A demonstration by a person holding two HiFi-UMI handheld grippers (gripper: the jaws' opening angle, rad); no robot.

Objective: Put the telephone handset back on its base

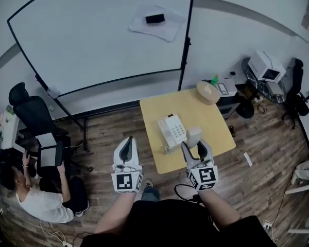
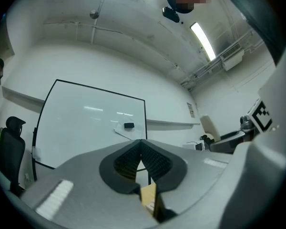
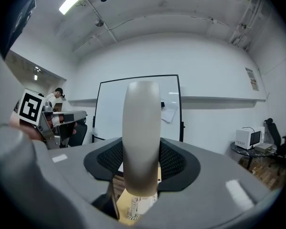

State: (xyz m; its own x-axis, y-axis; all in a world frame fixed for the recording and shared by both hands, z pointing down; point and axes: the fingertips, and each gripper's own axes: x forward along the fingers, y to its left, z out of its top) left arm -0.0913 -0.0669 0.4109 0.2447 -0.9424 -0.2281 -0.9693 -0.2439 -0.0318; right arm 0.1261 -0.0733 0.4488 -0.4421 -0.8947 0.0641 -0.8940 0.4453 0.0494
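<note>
Partway: right gripper (image 1: pixel 194 147) gripped the handset (image 3: pixel 142 137) beside the base (image 1: pixel 172 130), not seated; left gripper (image 1: pixel 126 147) was closed, empty.

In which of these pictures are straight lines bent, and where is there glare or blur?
Head view: the whiteboard frame bows outward and the light is even. Left gripper view: strong fisheye with black corners, and the ceiling lamp burns out white. Right gripper view: same fisheye. The handset, close to the lens, looks soft, while the far wall is sharper.
</note>
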